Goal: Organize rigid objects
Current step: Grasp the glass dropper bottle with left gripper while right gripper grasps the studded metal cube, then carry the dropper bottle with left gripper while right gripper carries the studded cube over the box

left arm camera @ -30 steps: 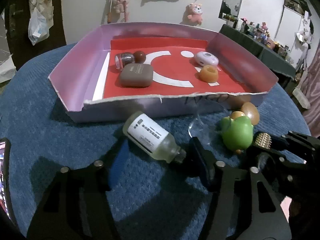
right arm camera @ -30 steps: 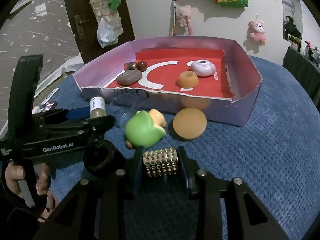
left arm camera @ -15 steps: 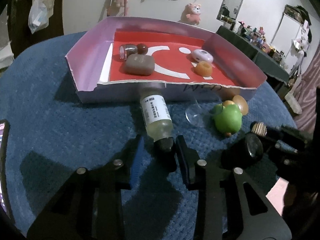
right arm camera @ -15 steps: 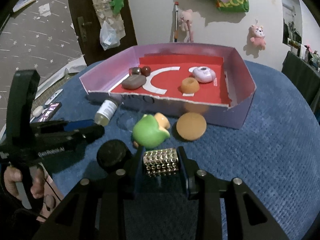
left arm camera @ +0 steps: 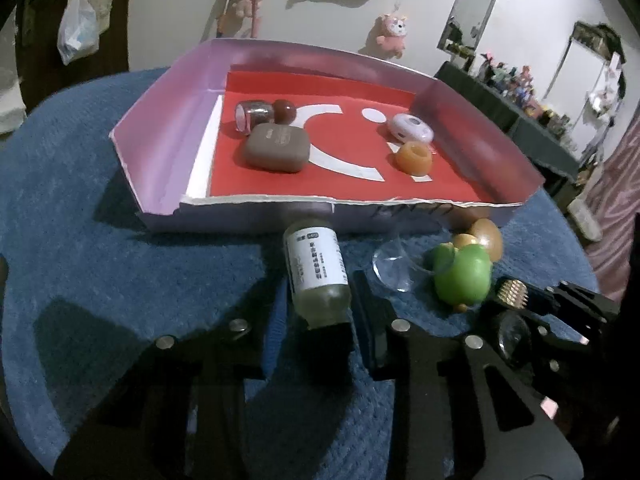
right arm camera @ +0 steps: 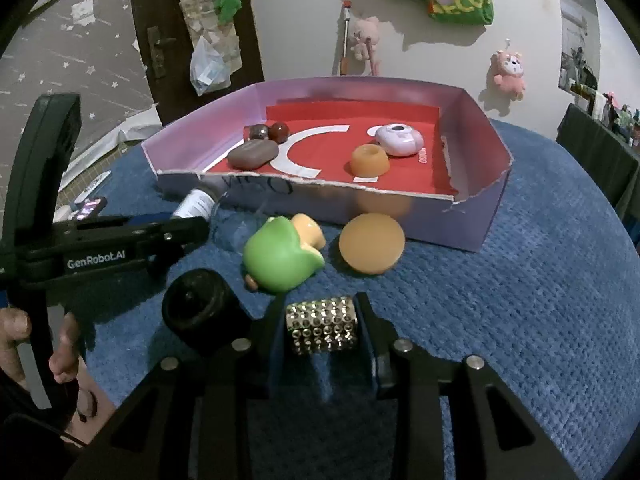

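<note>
fingers (left arm camera: 362,292) clamped on bottle (left arm camera: 318,270)

A box (left arm camera: 168,148) sits on the cloth (left arm camera: 100,272), holding a pouch (left arm camera: 276,148) at its left and a ring (left arm camera: 414,157) at its right; before it lie a bottle (left arm camera: 316,268), a toy (left arm camera: 464,276) and a disc (right arm camera: 372,242)
</note>
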